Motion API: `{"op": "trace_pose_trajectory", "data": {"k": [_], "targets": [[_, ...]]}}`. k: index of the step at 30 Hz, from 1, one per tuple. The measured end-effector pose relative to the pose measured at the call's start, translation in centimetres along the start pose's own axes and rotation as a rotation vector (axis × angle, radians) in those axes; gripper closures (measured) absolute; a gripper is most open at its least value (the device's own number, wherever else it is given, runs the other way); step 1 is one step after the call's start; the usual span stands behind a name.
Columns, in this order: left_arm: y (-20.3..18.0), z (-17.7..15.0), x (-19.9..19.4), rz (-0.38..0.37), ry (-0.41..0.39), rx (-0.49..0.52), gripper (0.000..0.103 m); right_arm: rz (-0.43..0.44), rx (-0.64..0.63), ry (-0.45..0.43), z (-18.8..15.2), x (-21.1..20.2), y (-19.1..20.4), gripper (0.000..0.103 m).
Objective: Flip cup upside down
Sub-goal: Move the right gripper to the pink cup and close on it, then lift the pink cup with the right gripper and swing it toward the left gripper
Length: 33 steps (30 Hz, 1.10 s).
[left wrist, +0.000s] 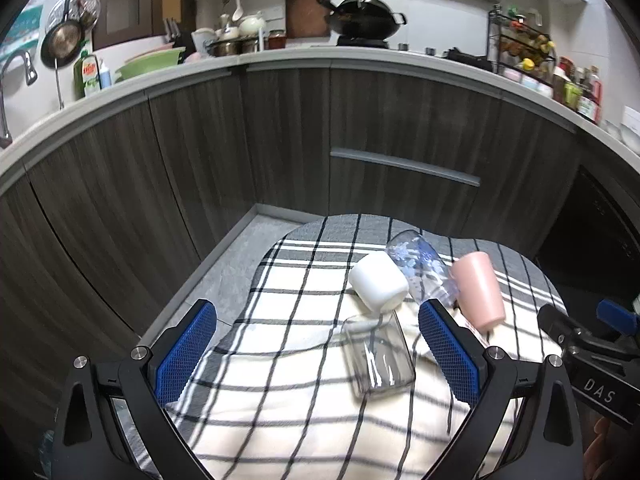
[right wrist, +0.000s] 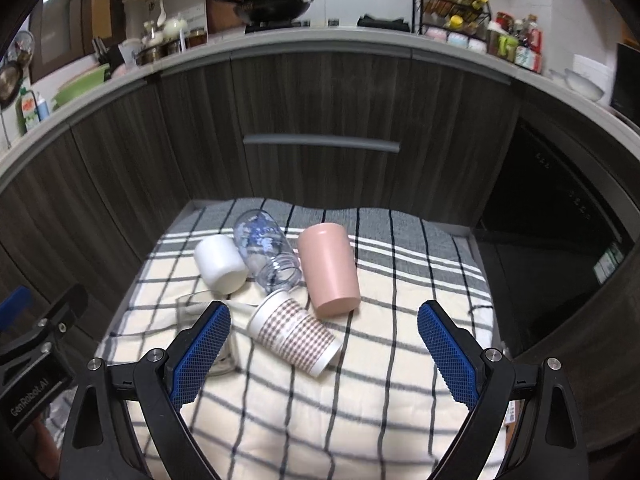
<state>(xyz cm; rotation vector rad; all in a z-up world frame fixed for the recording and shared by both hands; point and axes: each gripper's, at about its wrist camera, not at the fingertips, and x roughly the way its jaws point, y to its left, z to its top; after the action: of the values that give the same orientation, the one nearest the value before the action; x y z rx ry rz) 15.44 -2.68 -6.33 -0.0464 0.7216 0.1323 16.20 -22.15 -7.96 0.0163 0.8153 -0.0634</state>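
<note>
Several cups lie on their sides on a checked cloth (left wrist: 288, 412) (right wrist: 360, 400). A clear square glass (left wrist: 378, 354) lies between my left gripper's open fingers, a little ahead of them; in the right wrist view (right wrist: 192, 308) it is partly hidden behind a finger. Beyond it lie a white cup (left wrist: 378, 282) (right wrist: 220, 264), a clear blue-patterned cup (left wrist: 420, 264) (right wrist: 266, 252) and a pink cup (left wrist: 478, 290) (right wrist: 330, 270). A checked paper cup (right wrist: 294, 334) lies ahead of my right gripper (right wrist: 324, 350). My left gripper (left wrist: 318, 350) and right gripper are both open and empty.
The cloth covers a low table in front of dark wood kitchen cabinets (left wrist: 360, 128) with a drawer handle (right wrist: 322, 142). The grey floor (left wrist: 224, 276) shows left of the table. The right gripper's body (left wrist: 592, 344) shows at the right edge of the left wrist view.
</note>
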Motion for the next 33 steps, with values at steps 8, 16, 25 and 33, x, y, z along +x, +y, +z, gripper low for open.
{"op": "trace_pose_trajectory", "data": {"k": [8, 16, 25, 33], "targets": [[-1.8, 0.4, 5.2, 0.046, 0.049, -0.029, 0.0, 0.044, -0.107, 0.167, 2.8, 7.7, -0.2, 0.009], [-3.6, 1.3, 8.6, 0.05, 0.057, -0.044, 0.0, 0.031, -0.205, 0.261, 3.9, 13.2, 0.2, 0.009], [-5.1, 1.3, 11.5, 0.048, 0.092, -0.042, 0.0, 0.078, -0.183, 0.414, 4.1, 19.2, -1.3, 0.015], [-5.7, 0.8, 12.5, 0.059, 0.106, -0.023, 0.0, 0.14, -0.145, 0.485, 3.7, 23.3, -1.6, 0.033]]}}
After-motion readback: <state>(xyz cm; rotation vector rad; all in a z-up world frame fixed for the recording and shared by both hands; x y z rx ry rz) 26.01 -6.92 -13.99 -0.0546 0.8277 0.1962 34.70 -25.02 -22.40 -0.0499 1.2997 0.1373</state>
